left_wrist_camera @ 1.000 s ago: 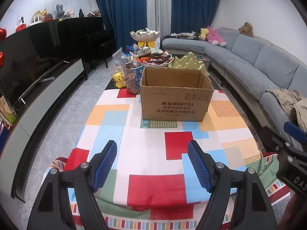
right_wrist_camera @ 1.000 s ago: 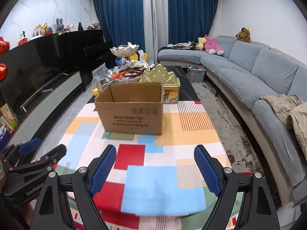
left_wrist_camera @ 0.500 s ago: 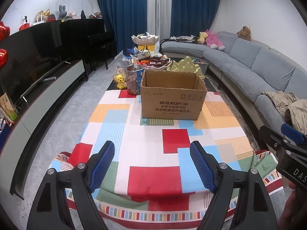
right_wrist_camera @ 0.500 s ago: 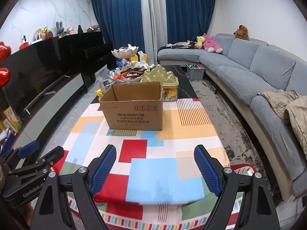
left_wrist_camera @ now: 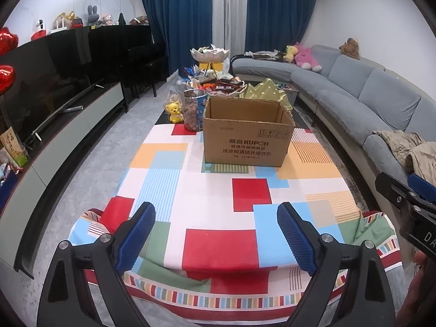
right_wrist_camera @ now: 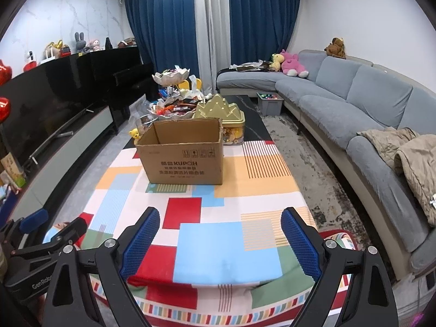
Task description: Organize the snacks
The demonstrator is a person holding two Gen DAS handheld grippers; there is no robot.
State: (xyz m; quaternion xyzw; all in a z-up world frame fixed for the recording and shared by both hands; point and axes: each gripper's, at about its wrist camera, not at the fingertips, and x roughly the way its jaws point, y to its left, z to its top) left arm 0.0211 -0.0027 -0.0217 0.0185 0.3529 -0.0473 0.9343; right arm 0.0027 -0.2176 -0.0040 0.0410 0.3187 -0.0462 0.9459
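Two grippers hover over the near end of a long table: the left gripper (left_wrist_camera: 216,234) and the right gripper (right_wrist_camera: 220,239), each with two ribbed blue pads, jaws opening with nothing between them. One cardboard box (left_wrist_camera: 246,133) stands open on the patchwork tablecloth (left_wrist_camera: 218,204), well ahead of both grippers, straight in front of the left one and a little to the left of the right one. Its walls are plain brown corrugated board with dark print on the front. Just behind it, the snacks (right_wrist_camera: 174,106) lie in one loose heap of shiny wrappers, beside one gold ridged tin (right_wrist_camera: 220,113), one clear round jar (left_wrist_camera: 192,109) of brown nuggets, one small yellow bear (left_wrist_camera: 174,111), and one white scalloped bowl (right_wrist_camera: 170,77) on a stand. One grey fabric sofa (right_wrist_camera: 354,95) curves along the right.
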